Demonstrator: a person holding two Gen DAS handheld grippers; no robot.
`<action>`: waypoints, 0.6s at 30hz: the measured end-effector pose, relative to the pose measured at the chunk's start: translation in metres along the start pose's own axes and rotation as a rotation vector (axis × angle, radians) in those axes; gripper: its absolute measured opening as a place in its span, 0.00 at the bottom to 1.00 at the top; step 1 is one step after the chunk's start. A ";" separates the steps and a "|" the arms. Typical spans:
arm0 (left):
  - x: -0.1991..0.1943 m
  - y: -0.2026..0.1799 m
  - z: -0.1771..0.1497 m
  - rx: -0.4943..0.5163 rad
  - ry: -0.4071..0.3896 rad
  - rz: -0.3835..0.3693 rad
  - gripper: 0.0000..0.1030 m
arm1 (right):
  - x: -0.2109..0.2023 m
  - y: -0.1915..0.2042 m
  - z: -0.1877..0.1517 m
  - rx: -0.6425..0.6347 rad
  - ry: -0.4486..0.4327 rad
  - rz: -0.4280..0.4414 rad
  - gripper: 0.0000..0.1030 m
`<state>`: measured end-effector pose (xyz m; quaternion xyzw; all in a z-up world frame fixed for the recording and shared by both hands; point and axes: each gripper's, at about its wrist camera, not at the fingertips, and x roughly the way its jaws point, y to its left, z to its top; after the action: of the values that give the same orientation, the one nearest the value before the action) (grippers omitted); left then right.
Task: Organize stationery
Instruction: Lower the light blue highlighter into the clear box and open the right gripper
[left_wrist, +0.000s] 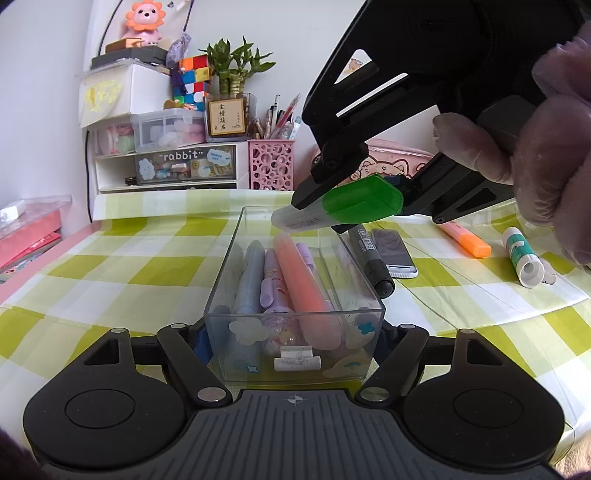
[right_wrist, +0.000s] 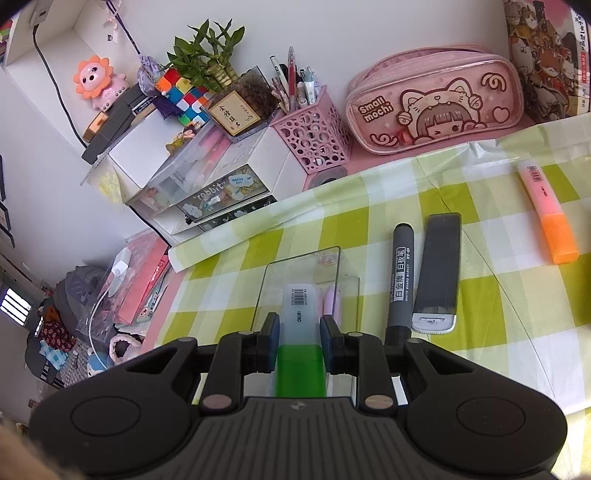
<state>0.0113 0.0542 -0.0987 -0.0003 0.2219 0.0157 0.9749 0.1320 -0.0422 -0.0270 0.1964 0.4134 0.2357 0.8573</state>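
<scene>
A clear plastic box (left_wrist: 227, 269) stands on the green-checked tablecloth (left_wrist: 110, 266), with an orange highlighter (left_wrist: 303, 284) and several purple and grey pens inside. My left gripper (left_wrist: 294, 339) is shut on the box's near end, one pad against each side wall. My right gripper (right_wrist: 299, 326) is shut on a green-capped highlighter (right_wrist: 300, 314), seen in the left wrist view as the highlighter (left_wrist: 354, 203) hanging over the box's far end, pale barrel pointing down-left. Right of the box lie a black whiteboard marker (right_wrist: 400, 273), a dark flat eraser (right_wrist: 437, 273), another orange highlighter (right_wrist: 546, 214) and a glue stick (left_wrist: 522, 254).
At the back stand a pink perforated pen holder (right_wrist: 312, 136), a pink cat-print pencil case (right_wrist: 436, 103) and a white drawer unit (left_wrist: 166, 162) with a plant and a colour cube on top. A gloved hand (left_wrist: 554, 147) grips the right tool. The table edge (left_wrist: 48, 251) runs along the left.
</scene>
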 end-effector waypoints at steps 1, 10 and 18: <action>0.000 0.000 0.000 0.000 0.000 0.000 0.73 | 0.002 0.001 0.000 0.001 0.002 -0.001 0.38; 0.000 0.000 0.000 0.000 0.000 0.001 0.73 | 0.010 -0.001 -0.002 0.024 0.035 0.019 0.38; 0.000 0.000 -0.001 0.000 0.000 0.000 0.73 | 0.008 0.007 -0.004 0.013 0.052 0.078 0.40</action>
<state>0.0113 0.0542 -0.0993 -0.0001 0.2218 0.0158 0.9750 0.1313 -0.0317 -0.0305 0.2116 0.4291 0.2713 0.8352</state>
